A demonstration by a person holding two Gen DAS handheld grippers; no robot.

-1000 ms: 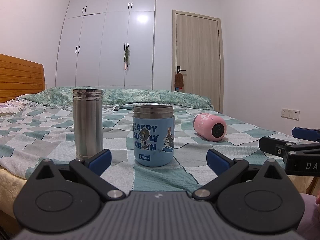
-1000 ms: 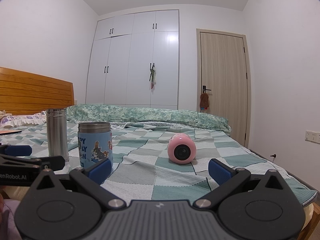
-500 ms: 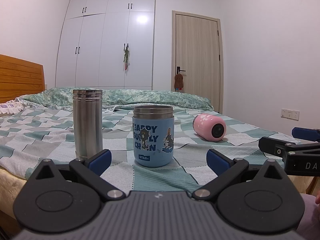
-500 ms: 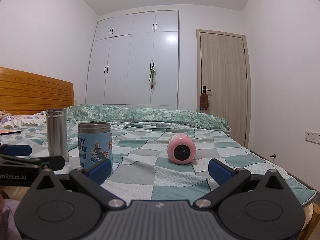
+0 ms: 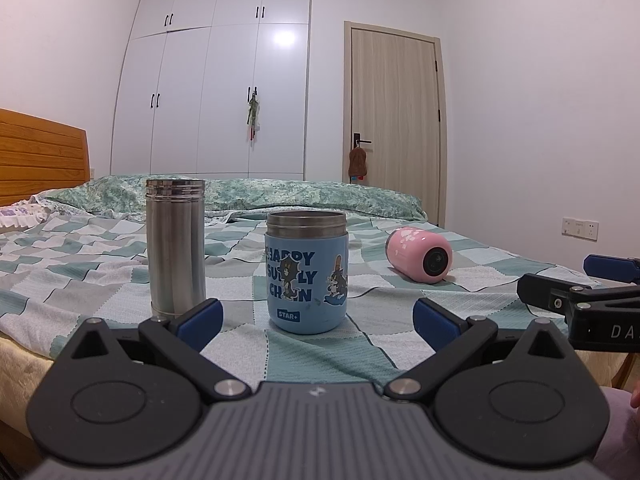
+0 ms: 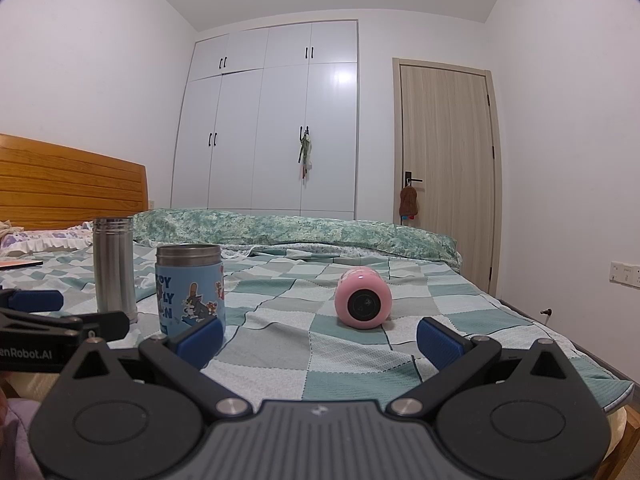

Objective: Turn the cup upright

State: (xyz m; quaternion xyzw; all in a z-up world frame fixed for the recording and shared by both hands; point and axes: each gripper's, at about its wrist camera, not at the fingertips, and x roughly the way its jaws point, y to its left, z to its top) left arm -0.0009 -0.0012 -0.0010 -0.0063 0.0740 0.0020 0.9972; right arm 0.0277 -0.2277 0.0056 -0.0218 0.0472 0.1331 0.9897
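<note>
A pink cup (image 5: 419, 254) lies on its side on the checked bedspread, its dark round end facing me; in the right wrist view the pink cup (image 6: 362, 303) lies straight ahead, beyond the fingers. A blue cartoon cup (image 5: 306, 271) and a steel flask (image 5: 175, 247) stand upright; both show in the right wrist view, cup (image 6: 189, 289) and flask (image 6: 114, 264). My left gripper (image 5: 316, 318) is open and empty just short of the blue cup. My right gripper (image 6: 320, 340) is open and empty, short of the pink cup.
The checked bedspread (image 6: 352, 344) covers the bed, whose front edge runs under both grippers. A wooden headboard (image 6: 68, 188) is at the left, a rolled green quilt (image 6: 296, 230) at the back. White wardrobe (image 6: 272, 120) and door (image 6: 446, 168) stand beyond.
</note>
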